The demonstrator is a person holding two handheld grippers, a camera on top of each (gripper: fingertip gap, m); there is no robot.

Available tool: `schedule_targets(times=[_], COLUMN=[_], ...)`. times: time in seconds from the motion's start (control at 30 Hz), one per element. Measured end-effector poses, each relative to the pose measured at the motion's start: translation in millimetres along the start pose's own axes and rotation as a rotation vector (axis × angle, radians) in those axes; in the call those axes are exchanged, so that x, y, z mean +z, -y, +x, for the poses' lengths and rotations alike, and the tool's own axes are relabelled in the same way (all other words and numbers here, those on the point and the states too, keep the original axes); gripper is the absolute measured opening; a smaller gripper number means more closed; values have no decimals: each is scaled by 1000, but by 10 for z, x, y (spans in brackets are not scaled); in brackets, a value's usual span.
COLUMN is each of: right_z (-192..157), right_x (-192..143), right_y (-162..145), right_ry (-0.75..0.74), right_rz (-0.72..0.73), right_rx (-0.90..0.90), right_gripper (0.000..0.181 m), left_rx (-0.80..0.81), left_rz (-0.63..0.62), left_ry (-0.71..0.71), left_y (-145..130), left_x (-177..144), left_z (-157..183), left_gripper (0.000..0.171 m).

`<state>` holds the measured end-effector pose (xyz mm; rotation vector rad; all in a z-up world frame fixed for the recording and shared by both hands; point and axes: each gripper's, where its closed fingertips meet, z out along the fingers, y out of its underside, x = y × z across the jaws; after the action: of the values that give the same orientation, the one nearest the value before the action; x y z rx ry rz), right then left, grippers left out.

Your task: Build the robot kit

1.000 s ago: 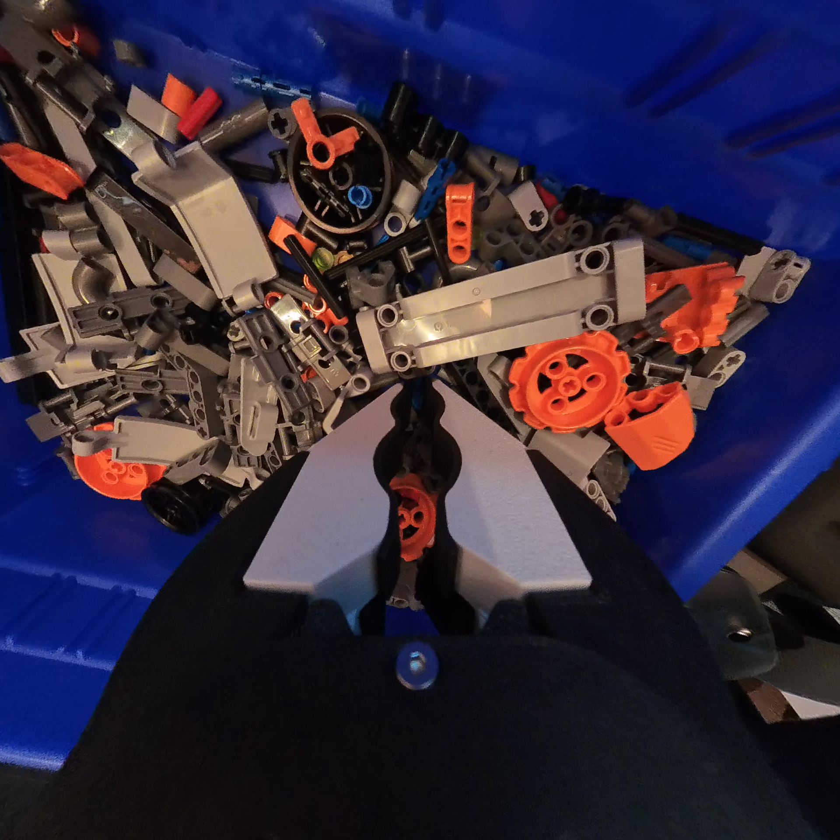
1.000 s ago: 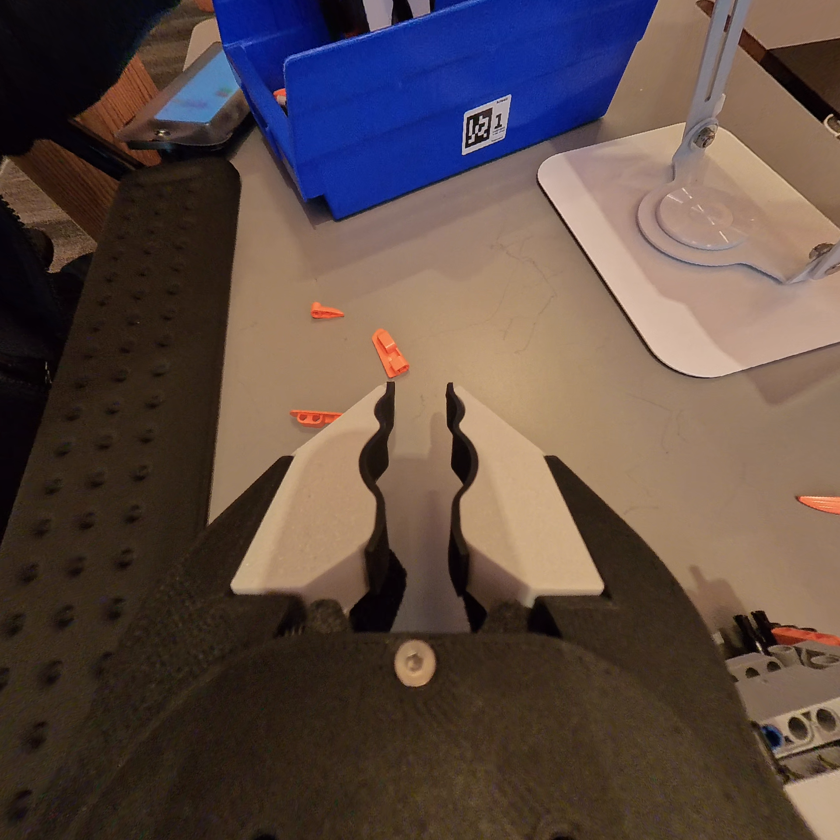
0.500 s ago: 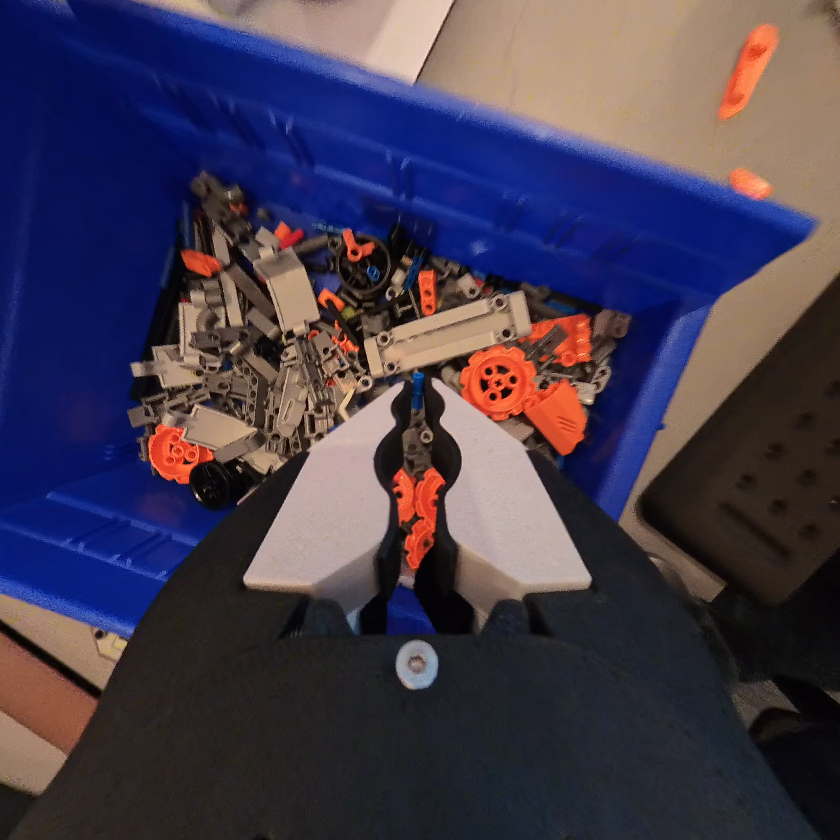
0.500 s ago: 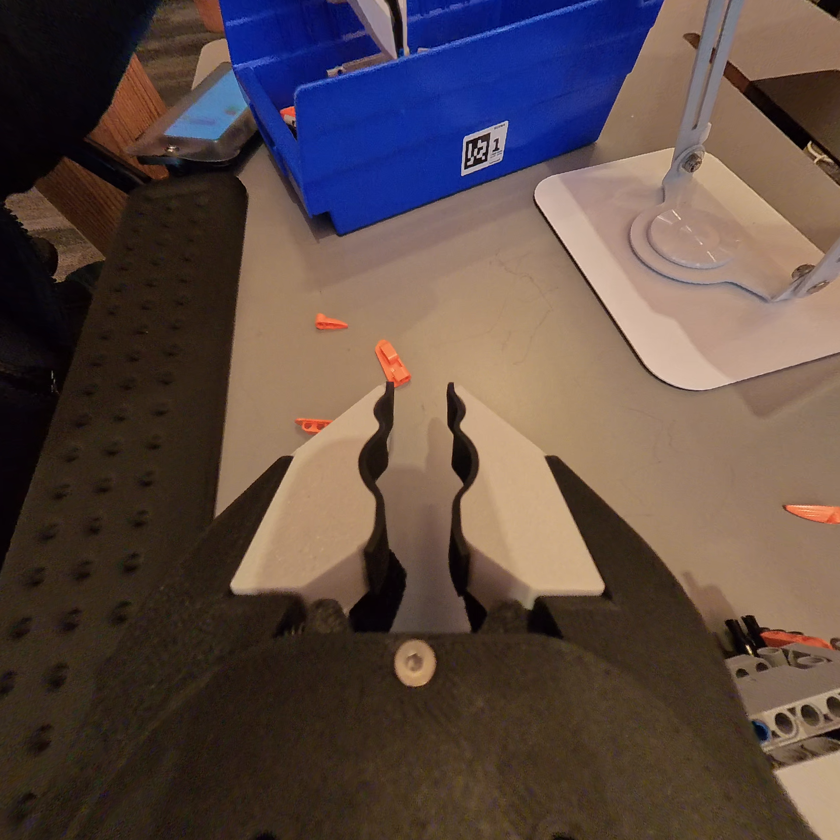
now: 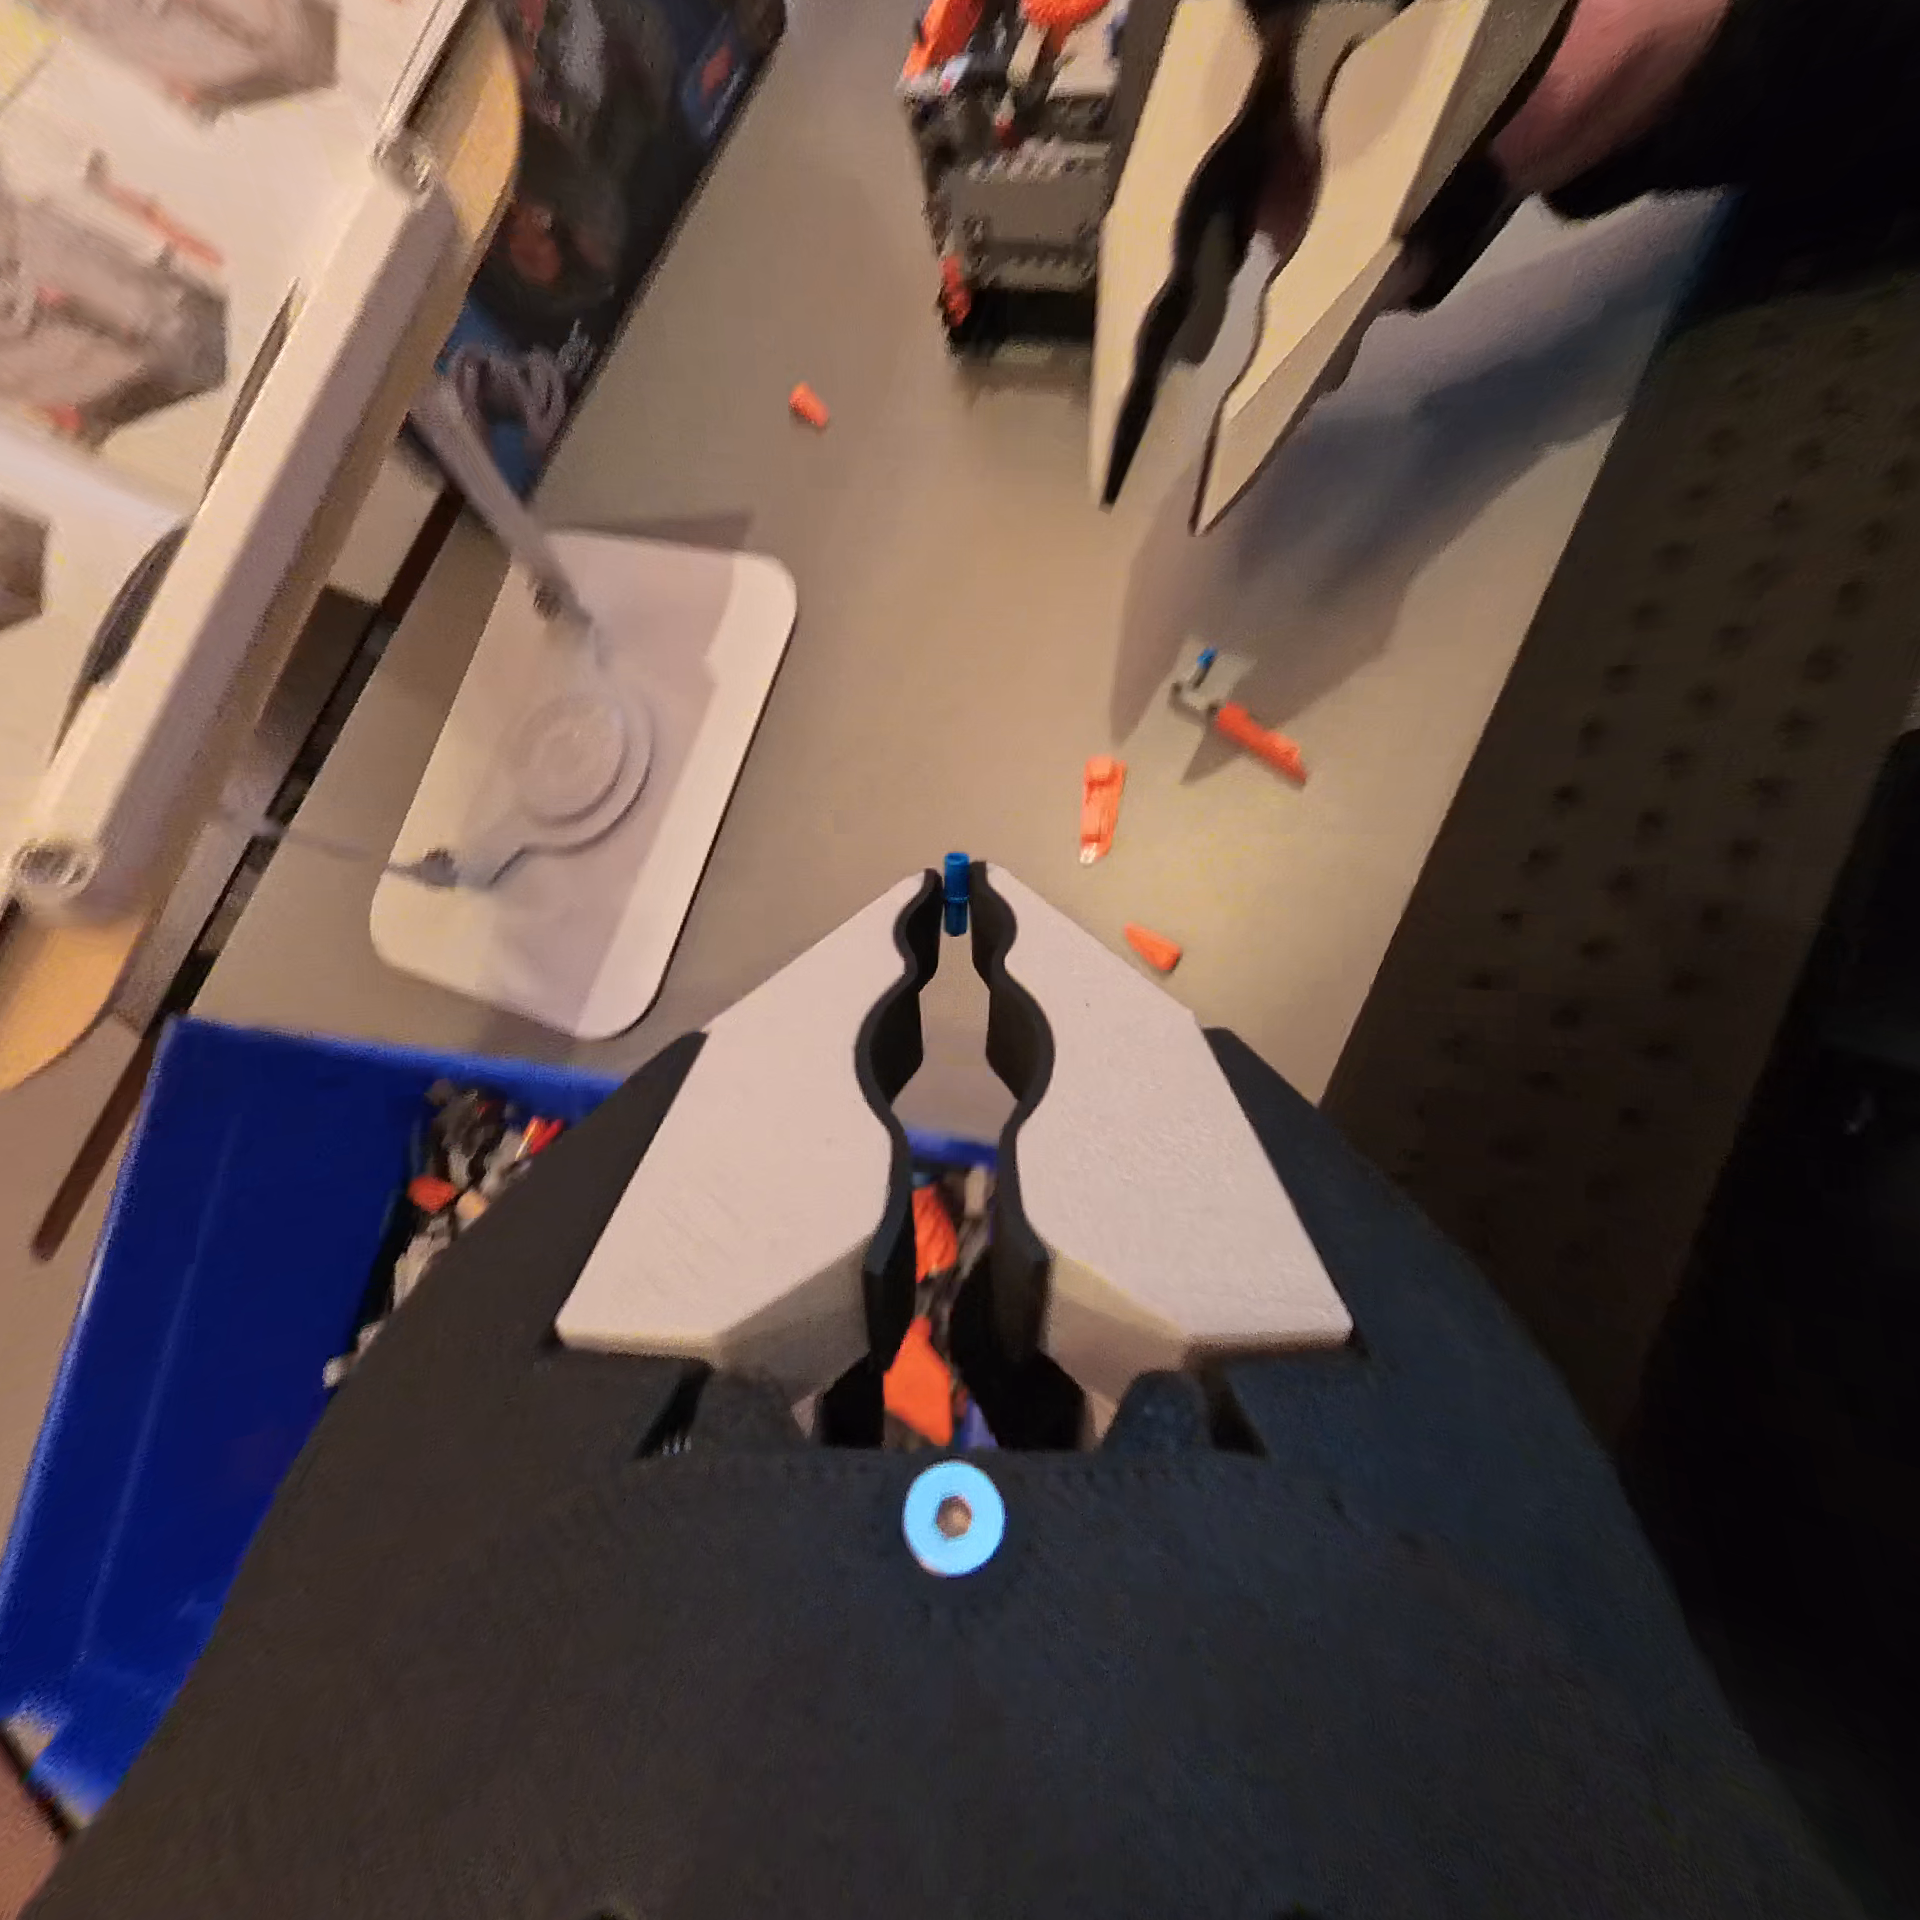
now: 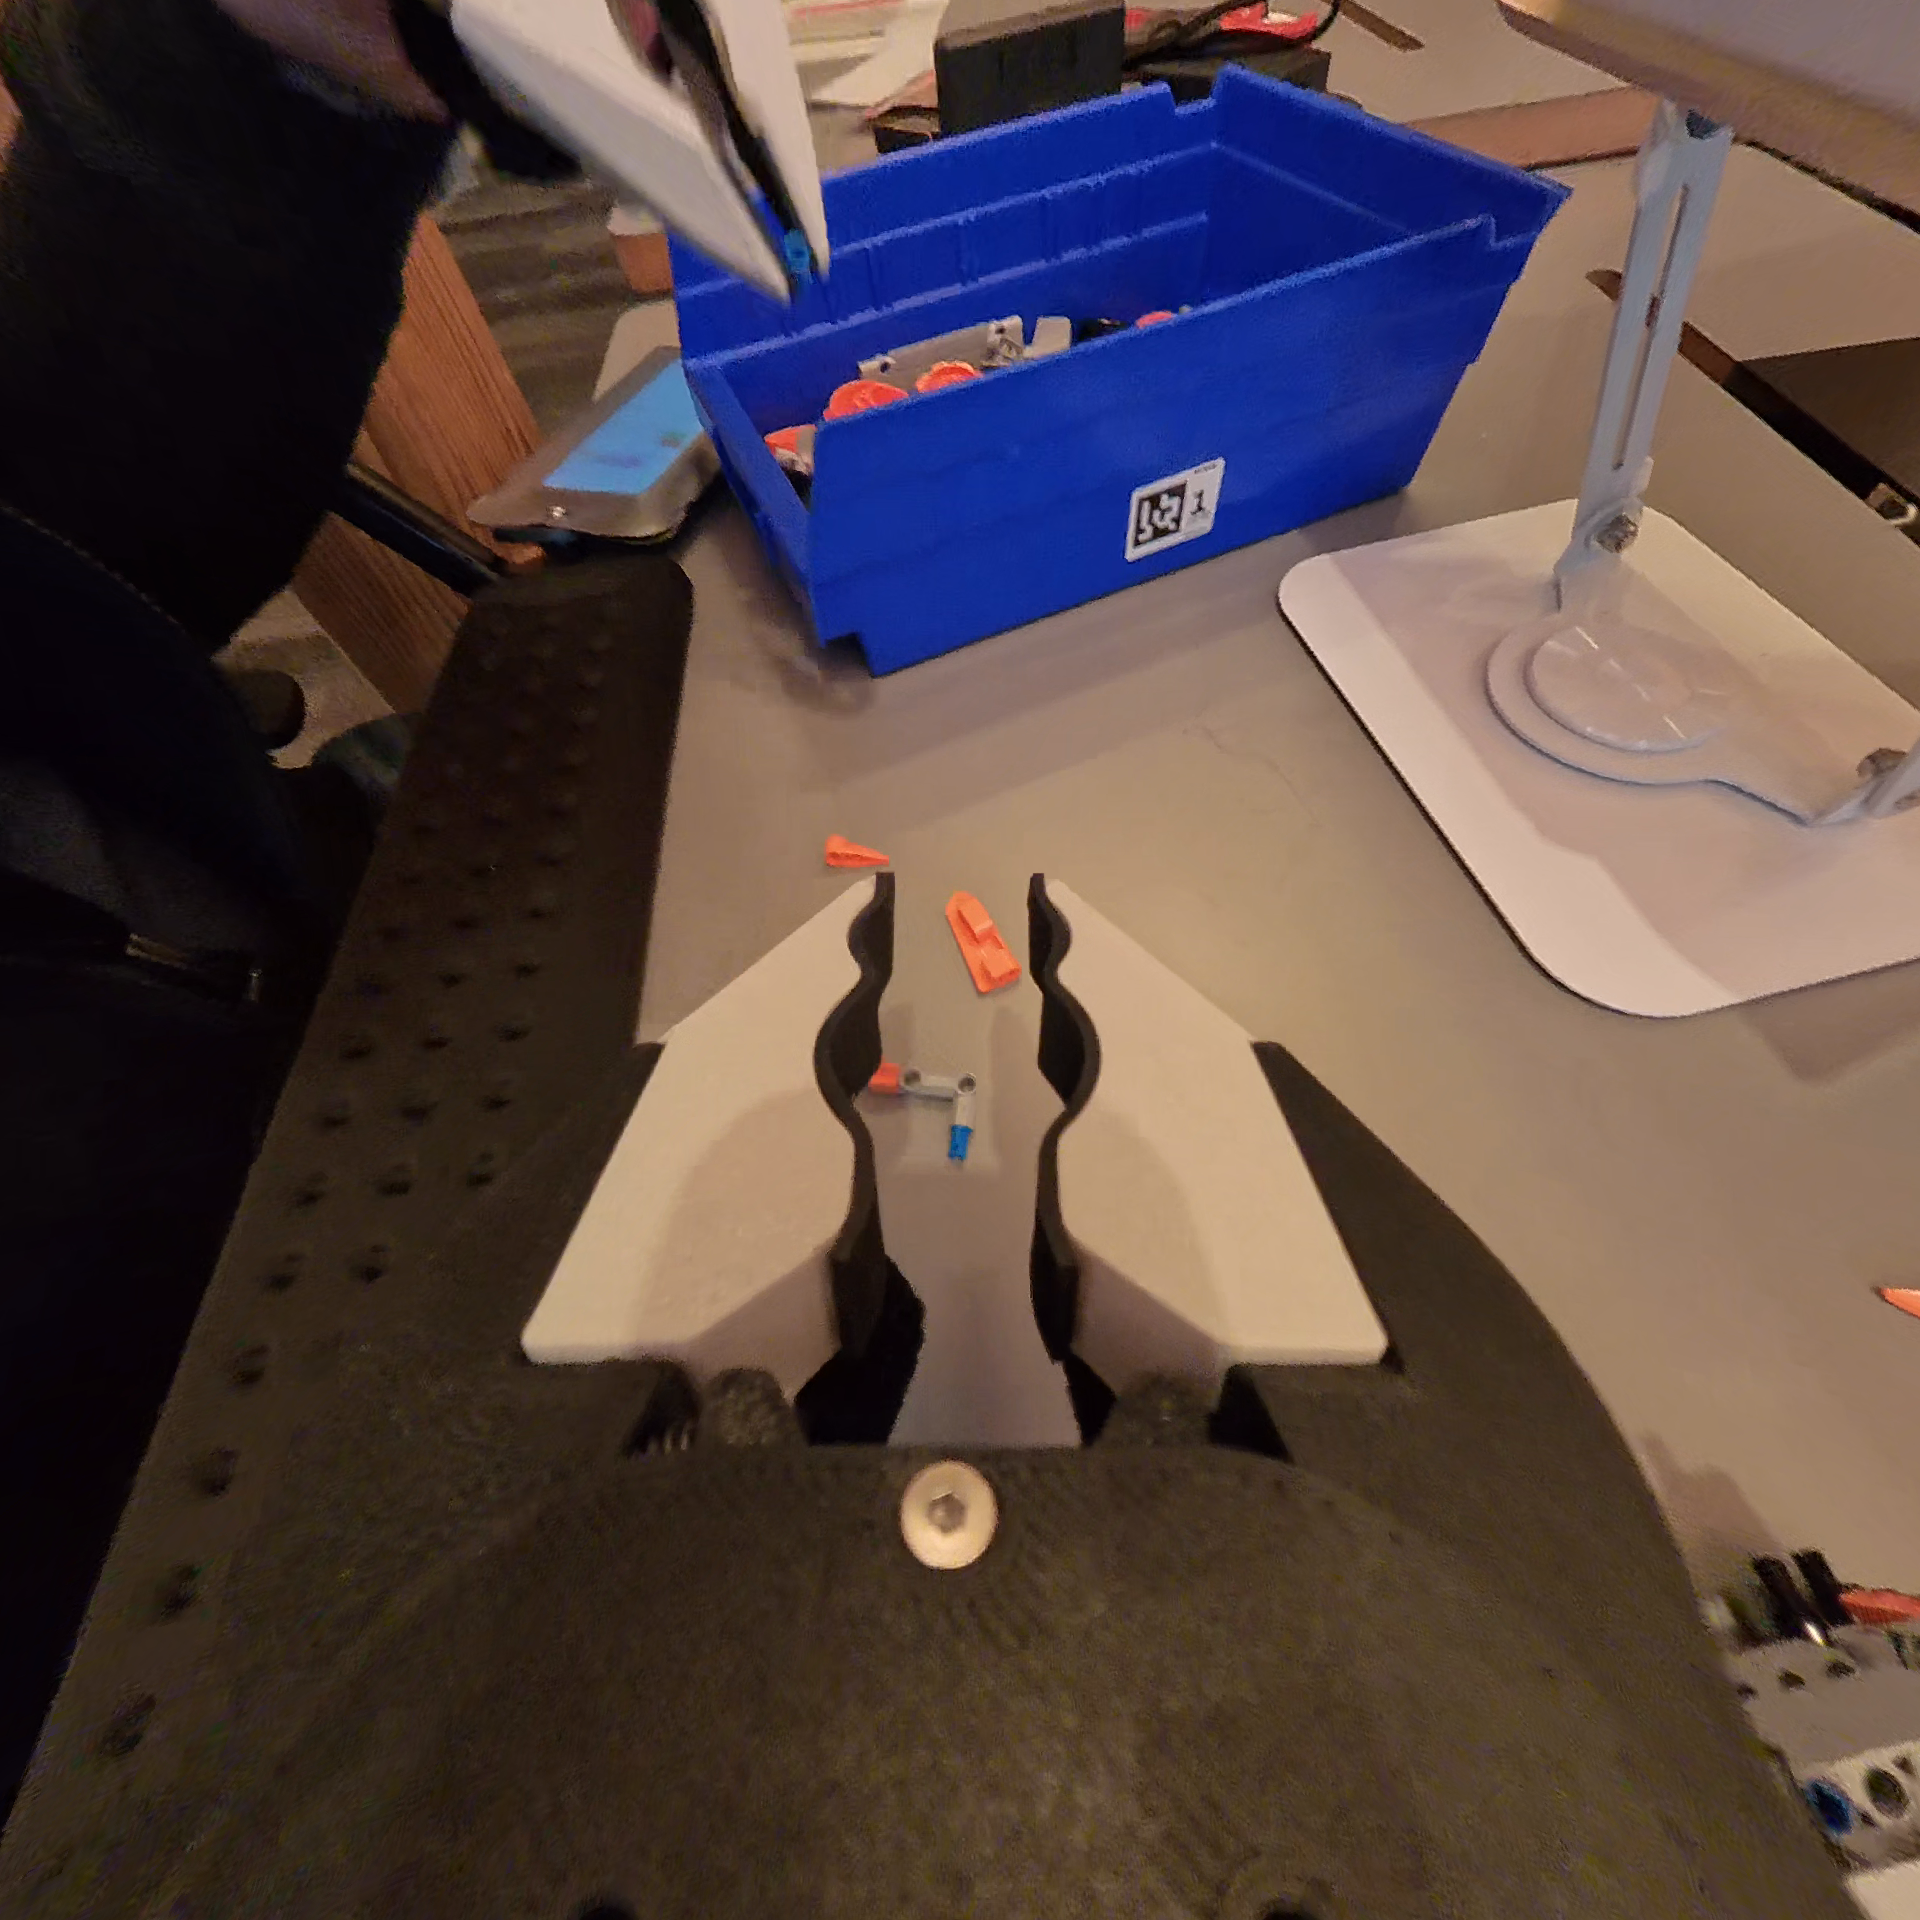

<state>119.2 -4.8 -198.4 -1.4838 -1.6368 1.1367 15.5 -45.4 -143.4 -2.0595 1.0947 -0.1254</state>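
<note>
My left gripper [image 5: 954, 883] is shut on a small blue pin [image 5: 954, 891] at its fingertips, held in the air above the blue bin [image 5: 208, 1247] of grey, black and orange building parts. It also shows in the right wrist view [image 6: 795, 255], above the bin's [image 6: 1039, 520] left end, with the blue pin [image 6: 796, 249] at its tips. My right gripper [image 6: 958, 894] is open and empty, low over the grey table. Below its jaws lie a small grey connector with a blue pin [image 6: 940, 1096] and an orange piece [image 6: 982, 940]. It shows in the left wrist view [image 5: 1153, 509] too.
A white stand base [image 6: 1621, 748] with a metal post is on the right. A black perforated mat [image 6: 416, 1039] runs along the table's left edge. Loose orange pieces [image 5: 1101, 795] lie on the table. A partly built grey model [image 5: 1023, 177] stands at the far end. My hands' fingertips stand some 12 centimetres from each other.
My left gripper has risen out of the bin with the blue pin and swung to face across the table. The right gripper moved back a little, and the connector shows between its jaws.
</note>
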Motion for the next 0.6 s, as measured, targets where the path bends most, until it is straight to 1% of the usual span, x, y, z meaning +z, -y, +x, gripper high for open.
schedule_targets(times=[0.1, 0.13, 0.27, 0.3, 0.4, 0.43, 0.5, 0.6], right_z=[-118, -152, -224, -233, -236, -237, -240, -189], right_x=[9, 13, 8, 9, 32, 34, 37, 59], right_y=[113, 150, 275, 291, 298, 302, 305, 248], right_ry=[50, 67, 136, 152, 180, 192, 218, 205], right_rz=[44, 61, 138, 151, 171, 178, 188, 172], right_rx=[20, 35, 140, 163, 222, 241, 282, 315], right_gripper=[24, 24, 24, 23, 24, 23, 23, 17], left_rx=[-13, 5, 109, 149, 267, 287, 320, 366], left_rz=[91, 126, 147, 136, 82, 65, 68, 60], left_ry=[-11, 17, 149, 152, 229, 232, 252, 312], left_y=[241, 310, 404, 412, 404, 393, 421, 452], left_x=[237, 305, 553, 608, 736, 774, 810, 809], left_z=[244, 279, 359, 420, 462, 483, 504, 474], left_gripper=[3, 3, 3, 3, 3, 3, 3, 3])
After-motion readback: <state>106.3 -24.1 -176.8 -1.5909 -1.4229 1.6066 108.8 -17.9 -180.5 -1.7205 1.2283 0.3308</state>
